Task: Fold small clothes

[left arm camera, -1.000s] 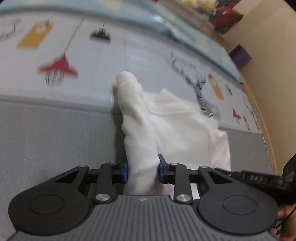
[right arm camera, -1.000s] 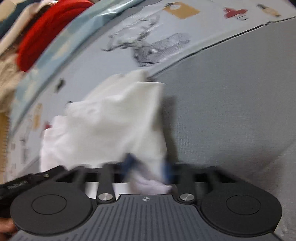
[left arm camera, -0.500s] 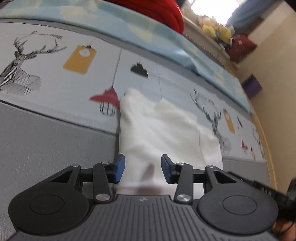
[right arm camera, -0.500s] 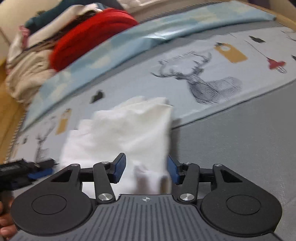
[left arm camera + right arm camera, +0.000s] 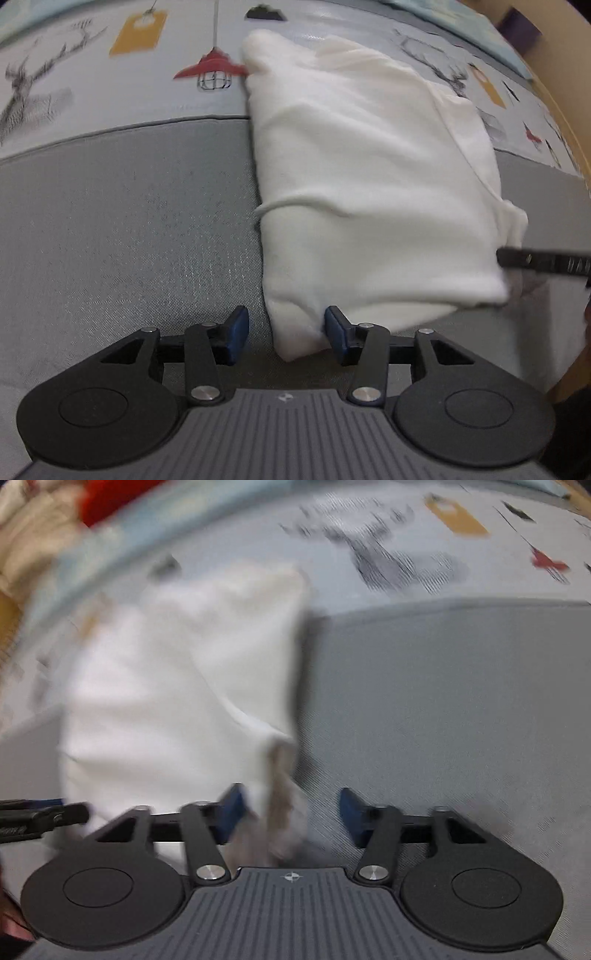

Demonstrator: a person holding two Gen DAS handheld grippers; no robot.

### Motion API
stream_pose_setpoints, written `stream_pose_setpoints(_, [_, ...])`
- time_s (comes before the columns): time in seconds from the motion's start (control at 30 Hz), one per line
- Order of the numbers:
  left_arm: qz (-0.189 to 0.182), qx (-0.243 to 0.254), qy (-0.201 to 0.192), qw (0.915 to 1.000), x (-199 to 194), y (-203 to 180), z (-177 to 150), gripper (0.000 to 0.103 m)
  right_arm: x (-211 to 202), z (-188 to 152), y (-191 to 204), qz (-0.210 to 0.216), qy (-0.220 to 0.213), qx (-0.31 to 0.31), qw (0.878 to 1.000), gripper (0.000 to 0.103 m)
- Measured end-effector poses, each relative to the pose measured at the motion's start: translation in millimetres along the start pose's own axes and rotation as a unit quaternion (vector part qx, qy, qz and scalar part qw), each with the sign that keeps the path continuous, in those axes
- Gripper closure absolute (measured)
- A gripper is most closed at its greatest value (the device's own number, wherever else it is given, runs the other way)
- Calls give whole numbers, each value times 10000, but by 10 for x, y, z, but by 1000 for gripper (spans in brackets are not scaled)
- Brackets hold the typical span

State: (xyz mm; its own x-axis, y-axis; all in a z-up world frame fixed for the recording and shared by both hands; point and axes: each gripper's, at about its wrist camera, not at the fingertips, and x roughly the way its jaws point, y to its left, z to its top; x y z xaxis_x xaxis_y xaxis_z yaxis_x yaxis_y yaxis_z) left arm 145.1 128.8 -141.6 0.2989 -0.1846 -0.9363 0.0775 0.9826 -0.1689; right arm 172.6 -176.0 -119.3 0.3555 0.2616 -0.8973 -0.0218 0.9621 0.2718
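1. The left gripper (image 5: 283, 334) has its blue-padded jaws spread wide; a near corner of the white garment (image 5: 369, 184) lies between them, nearer the right pad, with grey surface showing beside the left pad.
2. The right gripper (image 5: 291, 814) is also spread wide. The garment's (image 5: 177, 686) other near corner lies inside the gap, close to the left pad, and bare grey fabric fills the rest of the gap up to the right pad. This view is smeared by motion, so whether cloth touches that left pad is hard to tell.
3. Open room: left of the garment in the left wrist view, the grey cover (image 5: 122, 229) runs unbroken to the frame edge. In the right wrist view, the same grey cover (image 5: 443, 701) stretches clear to the right of the garment.
4. The far edge of the grey area meets a printed sheet (image 5: 92, 81) with deer, tags and a red lamp; the garment straddles that seam, its far end on the print, its near end on the grey.
5. The garment lies as a folded, roughly oblong bundle, with a soft crease across its middle and a layered fold along its right side.
6. In the right wrist view, a red bundle (image 5: 110, 494) and beige cloth sit at the far left corner, well apart from the garment.
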Motion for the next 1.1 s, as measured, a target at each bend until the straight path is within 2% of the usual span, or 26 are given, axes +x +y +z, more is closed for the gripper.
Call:
stream_pose_setpoints(0.07, [198, 97, -144, 9997, -159, -67, -41, 52, -82, -3, -59, -69, -82, 164, 9998, 42])
stream_pose_setpoints(0.13, [438, 247, -409, 9979, -382, -165, -136, 50, -266, -42, -54, -318, -386, 88, 9987, 45])
stream_pose_setpoints(0.17, [558, 341, -598, 9961, -516, -225, -194, 41, -371, -71, -26, -503, -570, -27, 9971, 47])
stream_pose_setpoints(0.2, [678, 418, -839, 9933, -658, -286, -256, 25, -502, -119, 8, -692, -842, -196, 9939, 48])
stream_pose_setpoints(0.27, [878, 484, -1370, 9855, -928, -399, -387, 7, -757, -148, 50, -799, -1380, -500, 9859, 46])
stream_pose_setpoints(0.33, [893, 473, -1866, 9772, -1165, -512, -521, 5, -1083, -266, 102, -677, -1936, -613, 9768, 38])
stream_pose_setpoints(0.4, [789, 297, -2237, 9710, -1379, -623, -715, 2, -1373, -475, 136, -400, -2352, -675, 9688, 15])
stream_pose_setpoints(0.47, [673, 89, -2529, 9651, -1497, -712, -924, 1, -1570, -707, 134, -209, -2669, -722, 9608, 8])
stream_pose_setpoints(0.5, [678, 19, -2650, 9619, -1526, -749, -1025, 1, -1639, -822, 147, -176, -2784, -741, 9574, 8])
stream_pose_setpoints(0.67, [842, -53, -2605, 9618, -1517, -926, -1340, 1, -1885, -1248, 183, -243, -3139, -763, 9461, 3])
stream_pose_setpoints(0.83, [796, -103, -2647, 9610, -1534, -949, -1399, 1, -1855, -1381, 161, -230, -2802, -434, 9587, 3])
stream_pose_setpoints(0.97, [878, -288, -2535, 9629, -1505, -909, -1415, 1, -1861, -1419, 191, -194, -2765, -330, 9602, 3])
stream_pose_setpoints(1.1, [977, -238, -2323, 9674, -1437, -929, -1392, 1, -1786, -1424, 241, -181, -2609, -342, 9646, 3])
